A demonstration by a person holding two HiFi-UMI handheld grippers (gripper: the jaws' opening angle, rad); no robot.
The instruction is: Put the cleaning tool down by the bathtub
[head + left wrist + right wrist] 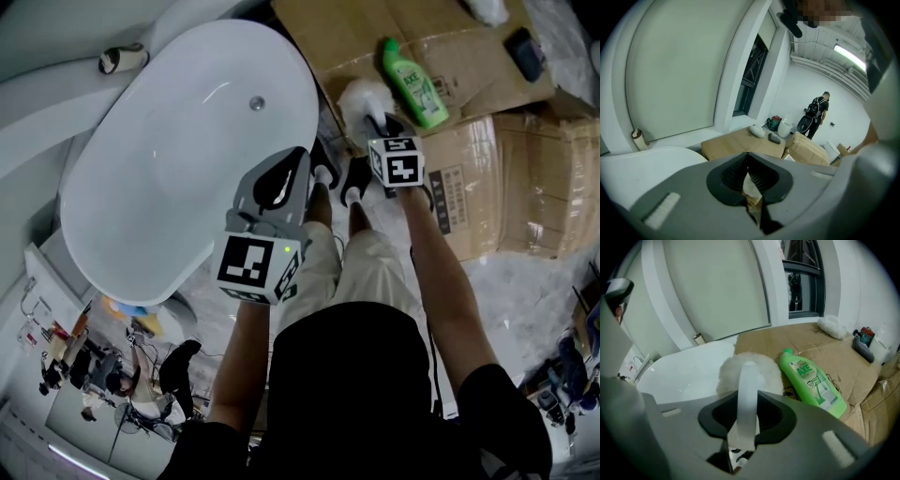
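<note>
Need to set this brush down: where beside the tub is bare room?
Bare cardboard lies between the bathtub rim and the green bottle, past the brush. More lies between that bottle and the dark case. Near the shoes it is crowded.

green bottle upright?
No, the bottle lies on its side on the cardboard.

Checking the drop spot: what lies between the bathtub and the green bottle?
The brush's fluffy white head, held in the right gripper; the right gripper view shows it.
</note>
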